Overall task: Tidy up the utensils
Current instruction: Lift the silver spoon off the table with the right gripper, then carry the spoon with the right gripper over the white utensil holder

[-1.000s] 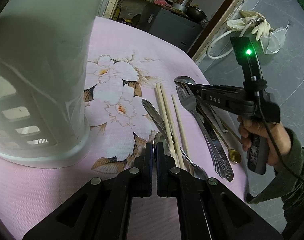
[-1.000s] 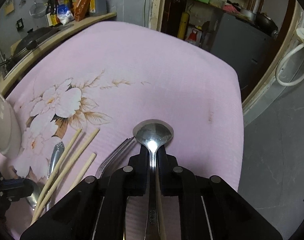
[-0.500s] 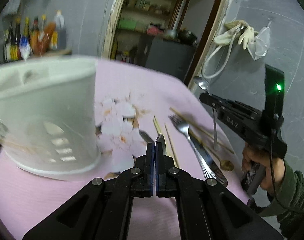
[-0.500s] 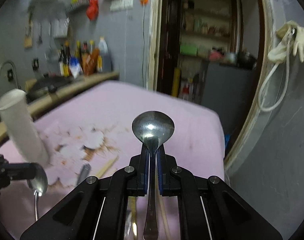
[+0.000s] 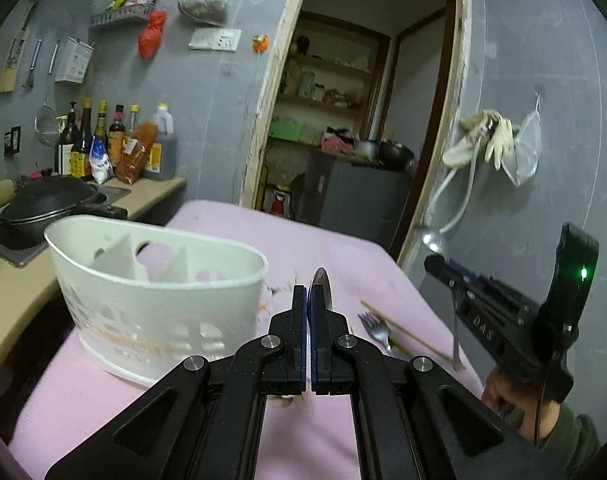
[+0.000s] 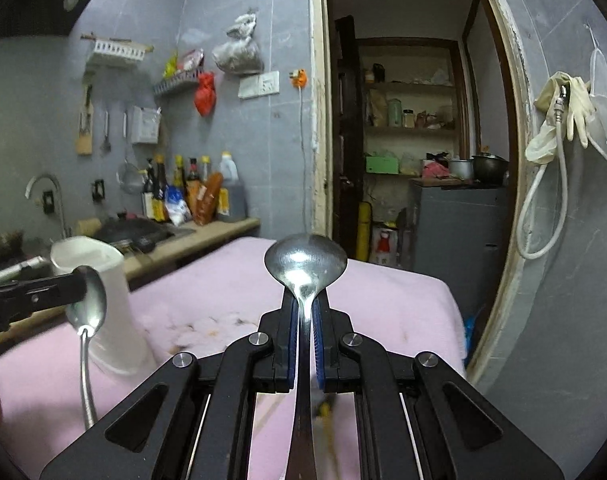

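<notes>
My left gripper (image 5: 308, 300) is shut on a steel spoon (image 5: 321, 286), held bowl-up above the pink tablecloth (image 5: 311, 232). The same spoon (image 6: 88, 304) hangs handle-down in the right wrist view. My right gripper (image 6: 304, 316) is shut on a second spoon (image 6: 305, 262), bowl up, lifted above the table; it also shows in the left wrist view (image 5: 437, 264). A white divided utensil holder (image 5: 155, 276) stands left of my left gripper. A fork (image 5: 377, 328) and a chopstick (image 5: 407, 330) lie on the cloth.
A counter (image 5: 143, 196) with a black wok (image 5: 43, 204) and sauce bottles (image 5: 115, 140) runs along the left wall. A doorway (image 6: 415, 140) opens behind the table. Gloves and a hose (image 6: 559, 112) hang on the right wall.
Both grippers have lifted off the table, each carrying a spoon. The views have tilted up from the cloth to the room, and the holder now sits lower left.
</notes>
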Demonstrator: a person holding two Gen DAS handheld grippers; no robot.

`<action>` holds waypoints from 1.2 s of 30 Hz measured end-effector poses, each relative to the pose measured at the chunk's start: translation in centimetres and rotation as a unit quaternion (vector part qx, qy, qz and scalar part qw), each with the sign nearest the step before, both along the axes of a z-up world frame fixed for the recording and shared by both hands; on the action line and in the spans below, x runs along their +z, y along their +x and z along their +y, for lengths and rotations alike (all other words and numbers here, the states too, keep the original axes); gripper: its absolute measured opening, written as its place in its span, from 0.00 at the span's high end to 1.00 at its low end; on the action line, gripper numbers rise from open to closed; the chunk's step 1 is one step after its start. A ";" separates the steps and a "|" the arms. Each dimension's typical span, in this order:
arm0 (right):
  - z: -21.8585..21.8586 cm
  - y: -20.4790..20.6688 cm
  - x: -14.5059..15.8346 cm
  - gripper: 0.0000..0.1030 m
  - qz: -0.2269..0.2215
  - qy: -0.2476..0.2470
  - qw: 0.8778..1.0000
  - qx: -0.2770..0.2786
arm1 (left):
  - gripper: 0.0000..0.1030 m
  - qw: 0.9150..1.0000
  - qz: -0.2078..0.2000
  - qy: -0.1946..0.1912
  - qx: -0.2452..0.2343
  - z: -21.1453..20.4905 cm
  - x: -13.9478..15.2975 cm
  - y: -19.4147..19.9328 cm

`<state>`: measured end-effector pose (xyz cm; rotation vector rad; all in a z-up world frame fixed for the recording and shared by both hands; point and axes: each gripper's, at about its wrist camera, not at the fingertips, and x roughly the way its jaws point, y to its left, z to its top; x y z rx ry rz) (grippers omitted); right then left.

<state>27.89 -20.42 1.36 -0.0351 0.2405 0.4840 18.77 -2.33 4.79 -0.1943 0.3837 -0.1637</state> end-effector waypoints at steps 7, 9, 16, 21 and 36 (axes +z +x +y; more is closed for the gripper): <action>2.0 -1.5 1.9 0.96 -0.031 0.016 0.999 0.031 | 1.00 0.999 -0.033 0.011 0.026 2.0 3.2 -0.9; 2.5 -1.7 2.2 0.96 -0.036 0.021 0.998 0.039 | 1.00 0.999 -0.038 0.006 0.032 2.8 3.8 -1.1; 4.4 -2.3 4.3 0.96 -0.038 0.045 0.995 0.074 | 1.00 0.998 -0.050 -0.004 0.047 6.2 6.2 -1.4; 6.7 -2.0 6.0 0.96 -0.049 0.086 0.990 0.104 | 1.00 0.993 -0.077 0.013 0.092 9.3 8.5 -1.5; 14.9 2.7 7.3 0.96 -0.021 0.213 0.969 0.123 | 1.00 0.974 -0.092 0.046 0.201 18.0 7.5 2.0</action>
